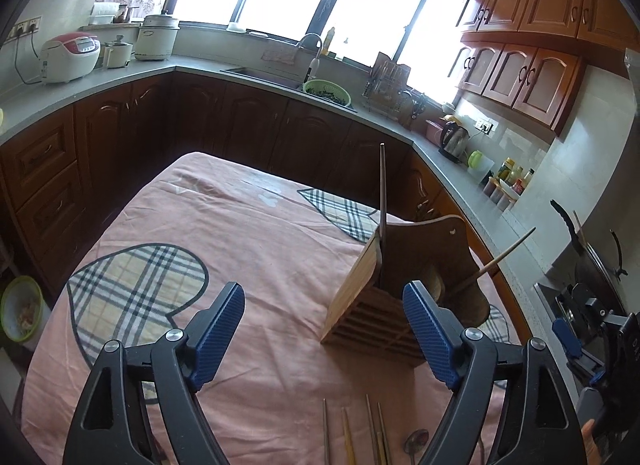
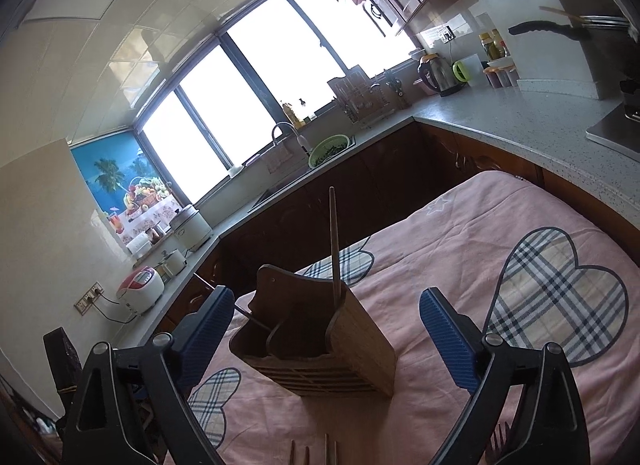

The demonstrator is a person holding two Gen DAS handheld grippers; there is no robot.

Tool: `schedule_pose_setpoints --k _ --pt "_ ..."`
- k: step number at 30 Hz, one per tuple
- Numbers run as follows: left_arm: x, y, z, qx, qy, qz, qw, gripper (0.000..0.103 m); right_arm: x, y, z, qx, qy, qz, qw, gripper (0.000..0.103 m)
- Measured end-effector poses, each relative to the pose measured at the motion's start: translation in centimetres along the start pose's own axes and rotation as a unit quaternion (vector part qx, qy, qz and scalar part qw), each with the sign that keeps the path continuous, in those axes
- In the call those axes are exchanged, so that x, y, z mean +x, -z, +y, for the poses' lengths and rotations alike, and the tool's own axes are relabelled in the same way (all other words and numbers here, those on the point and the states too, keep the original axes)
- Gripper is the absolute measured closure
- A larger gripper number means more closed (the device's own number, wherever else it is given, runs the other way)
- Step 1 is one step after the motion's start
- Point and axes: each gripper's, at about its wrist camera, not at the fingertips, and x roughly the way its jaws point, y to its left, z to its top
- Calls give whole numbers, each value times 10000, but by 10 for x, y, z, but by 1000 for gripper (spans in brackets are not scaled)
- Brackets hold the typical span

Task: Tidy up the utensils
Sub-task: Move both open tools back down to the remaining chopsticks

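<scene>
Near the tabletop's front edge, thin wooden and metal chopsticks (image 1: pixel 362 439) lie loose, long axes pointing toward the slatted wooden utensil holder (image 1: pixel 372 305) beyond; left tongs (image 1: pixel 324 329) sit nearer, both tongs (image 2: pixel 326 339) agape and empty.

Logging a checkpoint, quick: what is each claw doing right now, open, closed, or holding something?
Left claw: open, holding nothing.
Right claw: open, holding nothing; the wooden utensil holder stands ahead, untouched.
</scene>
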Motion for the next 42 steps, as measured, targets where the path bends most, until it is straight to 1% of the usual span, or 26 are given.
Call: schedule_pose_setpoints --k 8,13,22,30,42 --pt "-39 26 9 28 -62 259 9996 22 -36 29 2 -91 53 174 9998 8" --pt "-58 42 13 22 -105 462 9989 22 -51 51 3 -216 130 404 9989 8" --pt "-77 66 15 148 -269 712 9970 22 -75 92 11 -577 363 710 9951 8" --pt "-75 82 19 152 -405 994 9941 22 -83 124 9 -898 647 992 9889 8" --pt "-57 91 16 300 -533 1302 9896 22 -67 145 3 -1136 932 1400 9792 9"
